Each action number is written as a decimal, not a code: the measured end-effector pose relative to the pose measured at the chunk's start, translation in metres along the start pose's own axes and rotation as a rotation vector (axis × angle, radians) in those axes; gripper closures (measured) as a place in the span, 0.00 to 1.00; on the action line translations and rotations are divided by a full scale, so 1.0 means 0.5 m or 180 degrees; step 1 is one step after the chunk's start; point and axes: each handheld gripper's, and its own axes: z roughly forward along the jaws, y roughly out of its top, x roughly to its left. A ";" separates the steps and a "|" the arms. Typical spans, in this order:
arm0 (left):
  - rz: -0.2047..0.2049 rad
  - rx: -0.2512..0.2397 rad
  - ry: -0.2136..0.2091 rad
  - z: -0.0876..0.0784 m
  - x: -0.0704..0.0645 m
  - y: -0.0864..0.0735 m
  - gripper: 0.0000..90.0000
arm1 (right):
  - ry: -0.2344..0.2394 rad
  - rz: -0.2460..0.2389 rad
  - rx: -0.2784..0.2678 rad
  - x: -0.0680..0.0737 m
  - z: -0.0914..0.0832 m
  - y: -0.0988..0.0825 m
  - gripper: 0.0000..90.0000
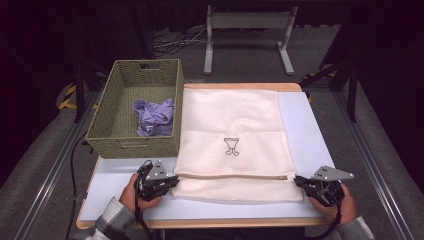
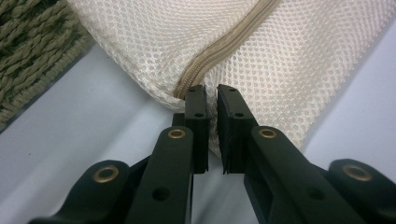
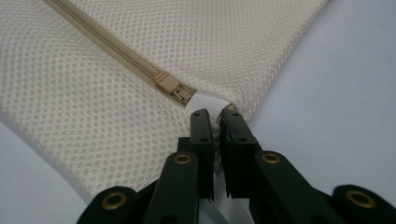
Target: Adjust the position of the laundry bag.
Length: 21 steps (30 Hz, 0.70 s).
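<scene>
A cream mesh bag [image 1: 234, 137] lies flat on the counter [image 1: 305, 140], its zipper [image 1: 230, 176] running left to right along the near part. The left hand-held gripper [image 1: 172, 181] is closed on the bag's left edge, just at the zipper's end; in the left gripper view [image 2: 211, 100] its jaws stand nearly together with mesh pinched between them. The right hand-held gripper [image 1: 298, 181] is closed on the bag's right edge, and in the right gripper view [image 3: 215, 116] its jaws clamp the white tab [image 3: 205, 100] just beside the zipper slider [image 3: 169, 84].

The zipper looks fully shut, with the slider at the right end. To the left, a woven basket [image 1: 102, 132] stands on the counter, touching the bag's left side, with a purple cloth [image 1: 155, 116] inside.

The step in hand seems to be securing both ends of the bag before opening it. The next move probably needs one gripper to hold the edge steady while the other lets go and takes the small slider, which asks for a precise pinch.
</scene>
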 end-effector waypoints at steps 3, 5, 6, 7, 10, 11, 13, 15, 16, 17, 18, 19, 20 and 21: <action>0.0025 0.0005 0.0009 -0.001 -0.004 -0.001 0.93 | 0.0006 -0.0007 0.0004 0.000 -0.003 -0.002 0.94; 0.0038 0.0022 0.0013 -0.002 -0.007 0.000 0.92 | 0.0016 0.0001 -0.0004 0.000 -0.004 -0.003 0.94; 0.0045 0.0025 0.0013 -0.002 -0.008 0.000 0.92 | 0.0014 -0.0004 -0.0002 0.001 -0.005 -0.004 0.94; 0.0055 0.0027 0.0019 -0.002 -0.009 -0.001 0.92 | 0.0012 -0.0001 -0.0003 0.001 -0.006 -0.004 0.93; 0.0050 0.0034 0.0007 -0.003 -0.011 -0.001 0.91 | 0.0011 -0.0011 -0.0007 0.002 -0.009 -0.006 0.93; 0.0052 0.0032 0.0008 -0.003 -0.011 -0.001 0.91 | 0.0011 -0.0015 -0.0009 0.003 -0.009 -0.006 0.93; 0.0076 0.0034 0.0020 -0.004 -0.013 -0.001 0.90 | 0.0008 -0.0011 -0.0005 0.003 -0.011 -0.007 0.93; 0.0082 0.0037 0.0041 -0.004 -0.015 -0.002 0.90 | 0.0012 -0.0007 -0.0005 0.003 -0.011 -0.008 0.92; 0.0081 0.0036 0.0041 -0.004 -0.016 -0.002 0.89 | 0.0012 -0.0006 -0.0008 0.003 -0.011 -0.008 0.92; 0.0080 0.0032 0.0036 -0.004 -0.015 -0.002 0.89 | 0.0013 -0.0003 -0.0007 0.003 -0.011 -0.008 0.92; 0.0081 0.0034 0.0041 -0.004 -0.015 -0.002 0.88 | 0.0015 -0.0002 -0.0009 0.003 -0.011 -0.008 0.91; 0.0081 0.0034 0.0041 -0.004 -0.015 -0.002 0.88 | 0.0015 0.0000 -0.0010 0.003 -0.011 -0.008 0.91; 0.0080 0.0029 0.0040 -0.004 -0.015 -0.003 0.88 | 0.0015 0.0000 -0.0010 0.003 -0.011 -0.008 0.91; 0.0095 0.0025 0.0048 -0.005 -0.015 -0.003 0.85 | 0.0017 0.0009 -0.0016 0.002 -0.012 -0.008 0.89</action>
